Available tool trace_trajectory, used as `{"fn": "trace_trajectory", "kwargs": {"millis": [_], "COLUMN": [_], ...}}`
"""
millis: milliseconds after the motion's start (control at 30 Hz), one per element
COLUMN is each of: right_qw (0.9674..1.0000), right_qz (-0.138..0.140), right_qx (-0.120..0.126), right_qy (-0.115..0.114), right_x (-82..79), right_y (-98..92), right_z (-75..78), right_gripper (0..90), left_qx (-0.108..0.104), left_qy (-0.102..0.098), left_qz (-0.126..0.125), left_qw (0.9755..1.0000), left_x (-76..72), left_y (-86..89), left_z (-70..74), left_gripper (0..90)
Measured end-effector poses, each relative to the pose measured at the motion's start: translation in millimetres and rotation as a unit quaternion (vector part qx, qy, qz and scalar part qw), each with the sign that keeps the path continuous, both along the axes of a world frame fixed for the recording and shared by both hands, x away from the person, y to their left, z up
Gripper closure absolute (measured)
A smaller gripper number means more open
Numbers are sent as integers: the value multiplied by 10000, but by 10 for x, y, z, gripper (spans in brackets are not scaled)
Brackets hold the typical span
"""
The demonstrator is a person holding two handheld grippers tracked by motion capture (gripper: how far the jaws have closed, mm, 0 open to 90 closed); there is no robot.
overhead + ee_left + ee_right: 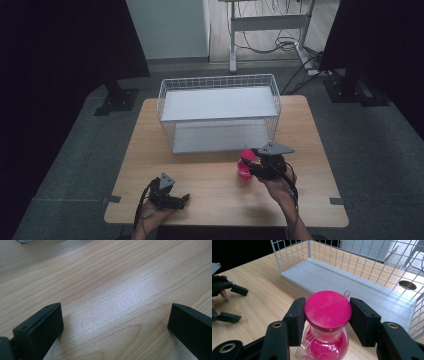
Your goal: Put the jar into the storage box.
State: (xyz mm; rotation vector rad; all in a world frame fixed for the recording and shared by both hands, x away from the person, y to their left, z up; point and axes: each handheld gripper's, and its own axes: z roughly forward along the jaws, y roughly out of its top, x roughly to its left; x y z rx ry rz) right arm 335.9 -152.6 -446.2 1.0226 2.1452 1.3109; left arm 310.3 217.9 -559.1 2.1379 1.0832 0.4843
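Grey carpeted floor point(60, 165) surrounds the pale wooden table point(150, 145); behind it, a white metal desk frame point(267, 22) stands above tangled black cables point(280, 45).

A white wire two-shelf rack point(218, 111) stood at the far middle of the light wooden table point(150, 145). A small pink-lidded clear plastic jug point(245, 167) stood on the table just before the rack's right front corner, between the right gripper's point(327, 315) jaws. The left gripper point(172, 199) lay near the front edge, well apart to the left of the jug.
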Motion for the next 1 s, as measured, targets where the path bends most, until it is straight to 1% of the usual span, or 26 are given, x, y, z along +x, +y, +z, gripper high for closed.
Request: {"fn": "trace_trajectory", "kwargs": {"millis": [300,567,1000], "right_qw": [10000,9999,9998], "right_qz": [-38,-4,-37], "right_qx": [-16,-18,24], "right_qy": [-31,-134,-213], "right_x": [165,302,508], "right_y": [44,115,190], "right_z": [12,51,76], "right_gripper": [476,476,476], "left_qx": [0,0,-13], "left_qy": [0,-1,-2], "left_qz": [0,0,7], "left_qw": [10000,10000,10000], "left_x": [0,0,0], "left_y": [0,0,-2], "left_z": [0,0,-1], "left_gripper": [0,0,0]}}
